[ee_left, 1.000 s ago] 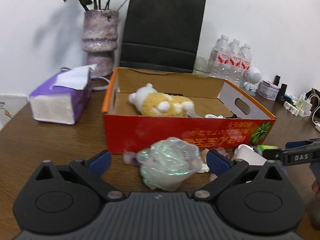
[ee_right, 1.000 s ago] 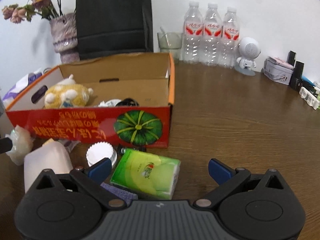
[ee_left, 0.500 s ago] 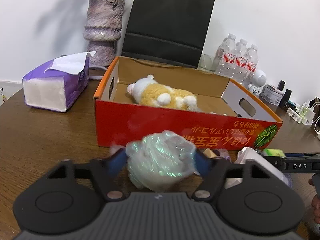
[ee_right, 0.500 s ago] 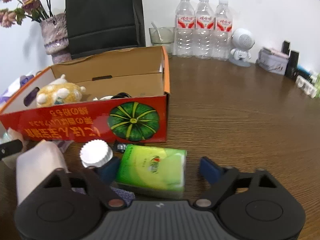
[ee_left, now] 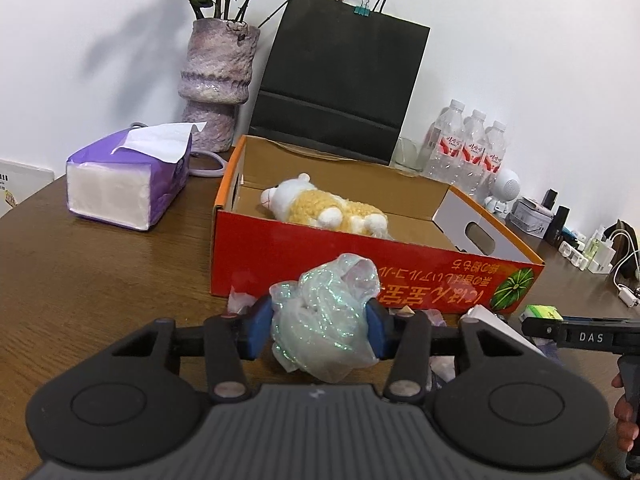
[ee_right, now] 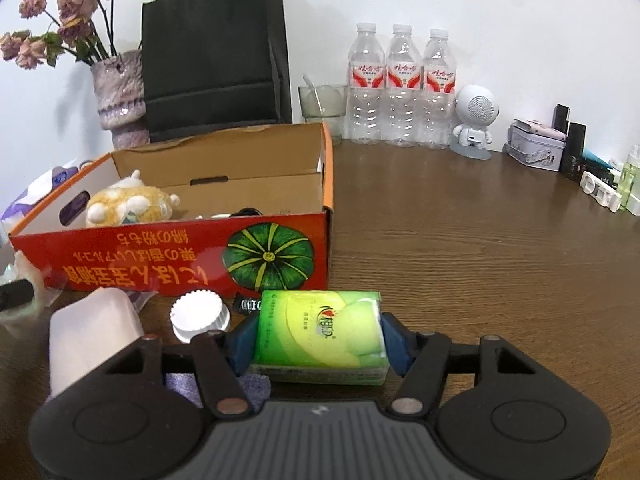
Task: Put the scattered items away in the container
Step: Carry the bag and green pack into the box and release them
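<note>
A red cardboard box (ee_left: pixel 360 268) with a pumpkin print stands open on the wooden table; it also shows in the right wrist view (ee_right: pixel 168 256). A yellow and white plush toy (ee_left: pixel 324 210) lies inside it. My left gripper (ee_left: pixel 318 326) is shut on a crumpled iridescent plastic bag (ee_left: pixel 324 320), in front of the box's near wall. My right gripper (ee_right: pixel 320 338) is shut on a green tissue pack (ee_right: pixel 320 332), at the box's right front corner. A white cap (ee_right: pixel 199 314) and a pale pink block (ee_right: pixel 94 336) lie beside it.
A purple tissue box (ee_left: pixel 128 182) sits left of the box. A vase (ee_left: pixel 218 88), a black paper bag (ee_left: pixel 340 72), three water bottles (ee_right: pixel 402 84), a glass (ee_right: pixel 322 106), a white robot figure (ee_right: pixel 474 120) and small items (ee_right: pixel 536 148) line the wall.
Both grippers have closed: the left on the plastic bag, the right on the green tissue pack. Both have lifted their items slightly in front of the box.
</note>
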The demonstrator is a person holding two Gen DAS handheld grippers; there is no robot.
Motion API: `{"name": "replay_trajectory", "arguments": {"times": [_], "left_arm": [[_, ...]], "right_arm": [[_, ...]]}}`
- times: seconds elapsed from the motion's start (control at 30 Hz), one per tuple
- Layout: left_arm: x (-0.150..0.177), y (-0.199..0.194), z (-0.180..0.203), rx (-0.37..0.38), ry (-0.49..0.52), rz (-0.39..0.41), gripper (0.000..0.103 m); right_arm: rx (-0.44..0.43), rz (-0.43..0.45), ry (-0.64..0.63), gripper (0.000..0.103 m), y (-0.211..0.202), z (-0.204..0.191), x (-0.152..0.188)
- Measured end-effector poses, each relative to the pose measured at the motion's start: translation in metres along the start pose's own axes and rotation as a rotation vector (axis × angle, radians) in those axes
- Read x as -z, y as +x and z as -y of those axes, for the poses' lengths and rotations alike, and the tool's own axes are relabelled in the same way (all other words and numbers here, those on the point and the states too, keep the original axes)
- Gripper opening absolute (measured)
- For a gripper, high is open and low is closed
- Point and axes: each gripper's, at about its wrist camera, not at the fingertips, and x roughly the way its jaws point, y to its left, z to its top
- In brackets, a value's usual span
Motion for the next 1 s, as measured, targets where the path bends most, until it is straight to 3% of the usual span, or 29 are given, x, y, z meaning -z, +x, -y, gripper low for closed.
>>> {"name": "replay_trajectory", "arguments": {"times": [0.33, 0.7, 1.0], "left_arm": [[-0.006, -0.031, -0.018, 0.025, -0.058, 0.037, 0.049], [-0.066, -0.033, 0.004, 0.092, 0.018, 0.174, 0.049], [-0.100, -0.004, 0.023, 0.101, -0.020, 0.250, 0.049]], "right_arm": [[-0.051, 0.105, 0.002, 0.062, -0.035, 0.005, -0.017], [-0.127, 0.205, -0.060, 0.063, -0.046, -0.023, -0.074], [-0.178, 0.247, -0.057, 0.063, -0.027, -0.054, -0.109]]}}
